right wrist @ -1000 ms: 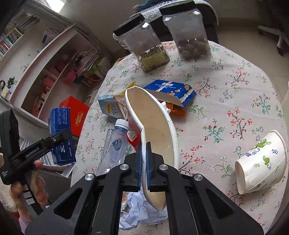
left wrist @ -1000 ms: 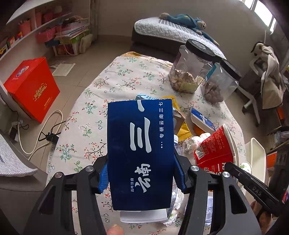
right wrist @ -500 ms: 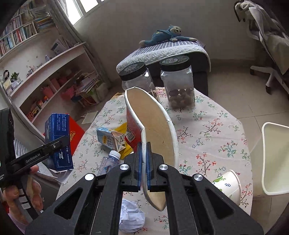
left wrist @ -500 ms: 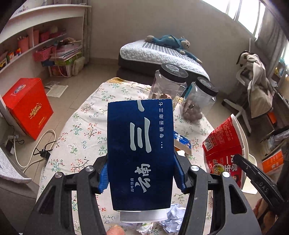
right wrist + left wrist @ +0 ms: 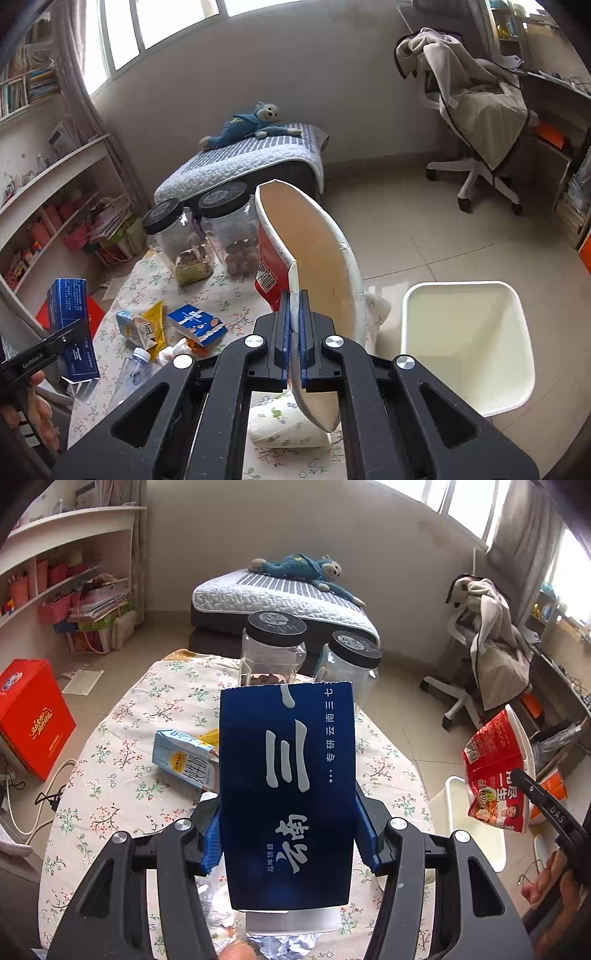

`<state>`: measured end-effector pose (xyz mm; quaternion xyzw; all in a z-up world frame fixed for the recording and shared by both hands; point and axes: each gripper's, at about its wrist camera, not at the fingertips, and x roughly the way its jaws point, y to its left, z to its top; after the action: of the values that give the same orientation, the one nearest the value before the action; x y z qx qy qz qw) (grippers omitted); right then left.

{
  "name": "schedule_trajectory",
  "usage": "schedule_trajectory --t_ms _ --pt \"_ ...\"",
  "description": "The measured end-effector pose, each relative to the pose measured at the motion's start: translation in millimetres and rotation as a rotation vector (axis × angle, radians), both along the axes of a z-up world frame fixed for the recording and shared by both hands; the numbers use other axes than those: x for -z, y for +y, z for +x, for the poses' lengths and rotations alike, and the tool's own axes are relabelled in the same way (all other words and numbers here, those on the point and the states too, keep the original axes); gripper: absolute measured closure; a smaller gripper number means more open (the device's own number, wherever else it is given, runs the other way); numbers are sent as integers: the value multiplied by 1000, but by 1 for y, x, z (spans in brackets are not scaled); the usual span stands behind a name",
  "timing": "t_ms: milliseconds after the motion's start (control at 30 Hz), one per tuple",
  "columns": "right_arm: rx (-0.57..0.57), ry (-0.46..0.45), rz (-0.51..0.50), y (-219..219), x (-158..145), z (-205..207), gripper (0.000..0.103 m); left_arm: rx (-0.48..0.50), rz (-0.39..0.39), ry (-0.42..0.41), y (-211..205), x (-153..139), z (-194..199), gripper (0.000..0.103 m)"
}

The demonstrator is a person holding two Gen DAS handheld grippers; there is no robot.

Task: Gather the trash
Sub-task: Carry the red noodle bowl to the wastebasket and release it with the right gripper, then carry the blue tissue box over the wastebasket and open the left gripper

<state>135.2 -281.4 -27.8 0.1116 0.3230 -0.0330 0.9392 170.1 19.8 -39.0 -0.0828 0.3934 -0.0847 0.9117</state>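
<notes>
Two pieces of trash are in hand at once. The left gripper (image 5: 288, 843) is clamped across the width of a dark blue carton (image 5: 288, 786), its pads pressing on both side faces near the lower end, so most of the box stands above the jaws, over the flowered table (image 5: 122, 775). The right gripper (image 5: 294, 347) has its jaws pinched tight on the rim wall of a red noodle bowl (image 5: 314, 258), which hangs up above the table edge near the white bin (image 5: 465, 343) on the floor.

Both look light and empty. The carton seems stiff enough on its edges for a hold across the sides, though its broad faces would likely dent under a harder squeeze. The bowl is thin paper; its rim is already bent where the jaws bite, so that wall pinch is probably the firmest place, and it may swing from there.

On the table lie a milk carton (image 5: 184, 758), a plastic bottle (image 5: 133, 373), a flat blue box (image 5: 195, 323) and a tipped paper cup (image 5: 288, 424), all light, crushable things
</notes>
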Motion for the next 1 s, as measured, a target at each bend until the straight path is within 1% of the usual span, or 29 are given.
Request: schedule_trajectory --t_ms 167,267,333,400,433,467,500,533,600,633,667,733,833,933,1000 --pt "122 8 -71 -47 -3 -10 100 38 -15 -6 -32 -3 -1 47" --pt "177 29 -76 -72 0 -16 100 71 -19 -26 -56 -8 -5 47" --pt "198 41 -90 -87 2 -20 100 94 -25 -35 -72 -10 -8 47" --pt "201 77 -105 -97 6 -22 97 118 -36 -35 -90 -12 -9 47" --pt "220 80 -110 -102 7 -25 85 131 -42 -37 -99 -13 -11 47" --pt "236 76 -114 -106 6 -28 63 143 -45 -43 -109 -15 -13 47" --pt "252 70 -121 -110 4 -31 52 157 -47 -51 -118 -17 -15 47" --pt "282 56 -133 -114 0 -36 36 171 -51 -59 -128 -19 -18 47" --pt "332 23 -159 -122 -9 -44 35 199 -56 -78 -147 -24 -23 47" --pt "350 8 -171 -126 -14 -50 30 214 -56 -87 -158 -27 -25 47" --pt "374 -7 -184 -131 -19 -55 19 232 -53 -94 -168 -29 -27 47" --pt "436 -50 -218 -138 -28 -68 9 256 -48 -109 -188 -33 -31 47" --pt "489 -93 -267 -147 -38 -82 7 283 -59 -114 -214 -34 -34 47" --pt "545 -93 -303 -159 -41 -90 7 313 -66 -103 -244 -35 -32 47" --pt "593 -91 -301 -170 -42 -96 7 334 -61 -104 -263 -35 -32 47"
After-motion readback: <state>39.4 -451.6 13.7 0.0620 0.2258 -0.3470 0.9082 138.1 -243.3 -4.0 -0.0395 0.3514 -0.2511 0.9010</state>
